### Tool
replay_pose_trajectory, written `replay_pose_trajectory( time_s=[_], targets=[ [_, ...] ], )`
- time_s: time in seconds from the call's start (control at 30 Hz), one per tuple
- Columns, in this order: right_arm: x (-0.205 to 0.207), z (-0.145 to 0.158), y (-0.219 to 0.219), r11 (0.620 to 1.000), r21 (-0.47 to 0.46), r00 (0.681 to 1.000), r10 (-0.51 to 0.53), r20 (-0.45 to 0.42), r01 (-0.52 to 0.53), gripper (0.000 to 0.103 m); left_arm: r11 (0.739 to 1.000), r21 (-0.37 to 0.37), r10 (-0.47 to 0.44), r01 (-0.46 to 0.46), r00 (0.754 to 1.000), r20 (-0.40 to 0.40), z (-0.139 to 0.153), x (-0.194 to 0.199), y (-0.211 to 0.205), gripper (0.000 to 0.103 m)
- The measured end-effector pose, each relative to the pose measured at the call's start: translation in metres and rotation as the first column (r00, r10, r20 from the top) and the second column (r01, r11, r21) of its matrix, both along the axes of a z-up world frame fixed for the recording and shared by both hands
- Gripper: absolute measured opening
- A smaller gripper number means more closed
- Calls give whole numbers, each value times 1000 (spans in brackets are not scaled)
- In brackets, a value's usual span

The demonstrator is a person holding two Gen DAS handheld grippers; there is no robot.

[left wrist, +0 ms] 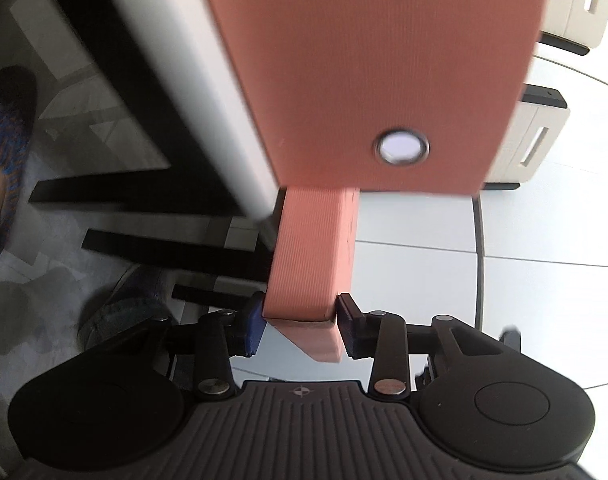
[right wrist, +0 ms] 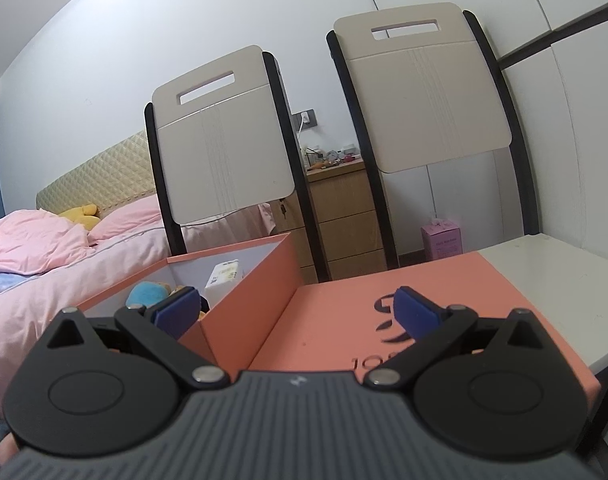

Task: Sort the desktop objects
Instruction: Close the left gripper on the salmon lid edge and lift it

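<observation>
Left hand-held gripper (left wrist: 302,322): pinching a narrow orange flap (left wrist: 312,264) between its blue pads, the flap hanging off the big orange box lid (left wrist: 368,72) that is filling the view toward 12 o'clock
Right hand-held gripper (right wrist: 296,308): spread wide, gripping nothing, hovering just over the orange box (right wrist: 240,280) and the flat orange panel (right wrist: 344,320) beside it
Task things: sitting inside the open box at 11 o'clock of the right view, a blue plush toy (right wrist: 148,294) and a white packet (right wrist: 224,276)
Box position: resting on the white table (right wrist: 564,292), which is showing bare at 3 o'clock
Background: two folded chairs (right wrist: 224,152) leaning at the wall, a pink bed (right wrist: 44,248) at 9 o'clock
Step in hand: probably handling the lid, now that items are lying in the box
Next move: likely swinging the lid over the opening, keeping the flap pinch firm and the right fingers out of its path
</observation>
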State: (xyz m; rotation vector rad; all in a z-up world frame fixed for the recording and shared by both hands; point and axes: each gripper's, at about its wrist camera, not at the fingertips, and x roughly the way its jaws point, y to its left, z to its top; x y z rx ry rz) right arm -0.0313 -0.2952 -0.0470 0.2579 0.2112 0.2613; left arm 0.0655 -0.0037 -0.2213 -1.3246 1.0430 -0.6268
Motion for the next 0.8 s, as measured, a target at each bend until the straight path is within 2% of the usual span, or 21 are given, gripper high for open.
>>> replay_pose_trajectory(
  time_s=[0.13, 0.37, 0.57, 0.8],
  targets=[
    [-2, -1, 0, 1000, -3, 1000, 6, 0, -6, 103, 1000, -12, -29, 29, 1000, -3, -6, -15, 0, 43],
    [-7, 0, -9, 1000, 7, 1000, -5, 12, 5, 103, 1000, 5, -28, 28, 1000, 10, 2, -4, 6, 48],
    [-11, 0, -19, 1000, 15, 1000, -10, 19, 10, 103, 1000, 16, -24, 24, 999, 41, 4, -7, 4, 46],
    [-16, 5, -63, 998, 63, 1000, 10, 7, -11, 103, 998, -12, -56, 56, 997, 59, -5, -39, 6, 44]
  ],
)
